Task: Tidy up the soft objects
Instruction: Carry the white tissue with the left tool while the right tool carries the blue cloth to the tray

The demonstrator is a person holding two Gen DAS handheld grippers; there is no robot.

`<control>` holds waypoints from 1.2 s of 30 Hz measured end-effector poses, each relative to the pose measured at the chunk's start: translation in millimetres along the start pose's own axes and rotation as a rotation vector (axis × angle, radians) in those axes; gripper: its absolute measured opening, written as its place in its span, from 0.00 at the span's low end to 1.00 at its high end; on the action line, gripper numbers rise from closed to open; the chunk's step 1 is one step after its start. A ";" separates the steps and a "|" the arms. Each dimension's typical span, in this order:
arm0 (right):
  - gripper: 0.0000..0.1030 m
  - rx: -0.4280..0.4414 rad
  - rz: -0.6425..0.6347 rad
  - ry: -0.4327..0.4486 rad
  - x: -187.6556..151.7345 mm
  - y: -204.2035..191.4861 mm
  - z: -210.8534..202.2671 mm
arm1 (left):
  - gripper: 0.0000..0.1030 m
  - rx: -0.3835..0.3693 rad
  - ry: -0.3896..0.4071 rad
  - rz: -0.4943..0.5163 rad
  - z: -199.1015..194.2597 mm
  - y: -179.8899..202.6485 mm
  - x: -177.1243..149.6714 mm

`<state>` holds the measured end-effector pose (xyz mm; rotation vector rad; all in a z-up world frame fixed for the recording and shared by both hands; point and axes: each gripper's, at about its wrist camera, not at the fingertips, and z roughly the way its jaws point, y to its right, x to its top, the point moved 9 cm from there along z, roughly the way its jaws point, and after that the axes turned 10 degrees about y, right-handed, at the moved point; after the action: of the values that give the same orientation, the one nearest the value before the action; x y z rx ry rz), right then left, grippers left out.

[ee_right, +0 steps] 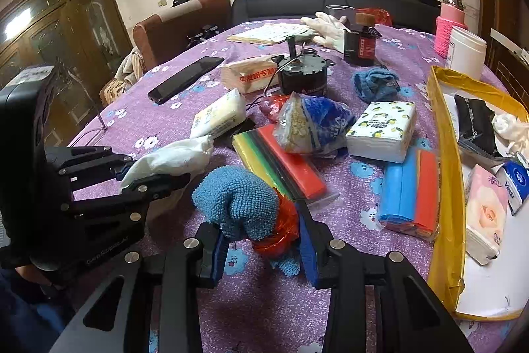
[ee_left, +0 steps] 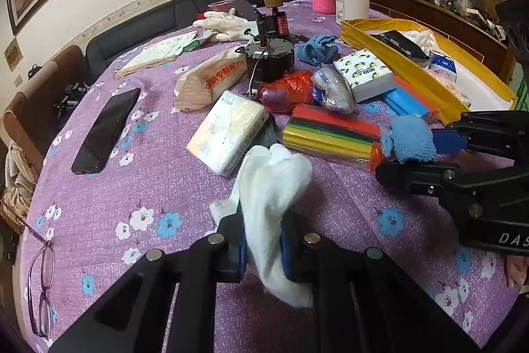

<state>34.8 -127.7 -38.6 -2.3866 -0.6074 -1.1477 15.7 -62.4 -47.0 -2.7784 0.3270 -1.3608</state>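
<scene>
Fluffy white cloth point(ee_left: 271, 187) pinched in left gripper point(ee_left: 263, 248); nubby blue cloth point(ee_right: 238, 200) in right gripper point(ee_right: 264, 250)

White cloth point(ee_left: 271, 204): lower part hidden between left gripper point(ee_left: 263, 248) pads. Glasses point(ee_left: 41, 280), far left of that claw: lens cut by frame edge. Box point(ee_right: 443, 187), right of right gripper point(ee_right: 264, 248): far end cropped.

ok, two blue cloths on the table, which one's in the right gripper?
The lighter blue cloth, clamped in the right gripper near the table's front edge. The darker blue cloth lies loose farther back, beside the black motor.
</scene>
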 end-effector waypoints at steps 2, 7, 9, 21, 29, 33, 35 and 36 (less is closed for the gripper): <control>0.40 -0.004 0.008 0.002 0.0 1.8 -0.4 | 0.14 -0.004 -0.002 -0.006 -0.1 0.1 -0.2; 0.40 -0.019 0.027 0.012 0.9 7.0 -1.3 | 0.14 -0.031 0.002 -0.037 0.0 -2.8 0.7; 0.40 -0.027 0.045 0.012 0.9 10.4 -1.5 | 0.14 -0.049 0.016 -0.052 -2.5 -3.7 2.1; 0.39 -0.003 0.148 0.044 3.0 26.0 -5.5 | 0.14 -0.086 0.041 -0.077 -6.8 -3.4 5.3; 0.40 0.038 0.201 0.107 8.3 31.7 -15.4 | 0.14 -0.071 0.055 -0.068 -9.3 -3.0 6.5; 0.40 0.048 0.200 0.128 10.3 31.1 -19.1 | 0.14 -0.052 0.061 -0.059 -9.4 2.2 9.7; 0.40 0.047 0.198 0.146 11.8 31.5 -23.3 | 0.14 -0.068 0.059 -0.055 -10.1 9.8 12.2; 0.40 0.047 0.194 0.153 11.7 31.6 -25.9 | 0.14 -0.072 0.058 -0.047 -10.3 14.6 14.0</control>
<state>42.8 -165.2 -20.3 -2.2365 -0.3399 -1.2027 13.4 -78.8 -31.6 -2.8260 0.3214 -1.4710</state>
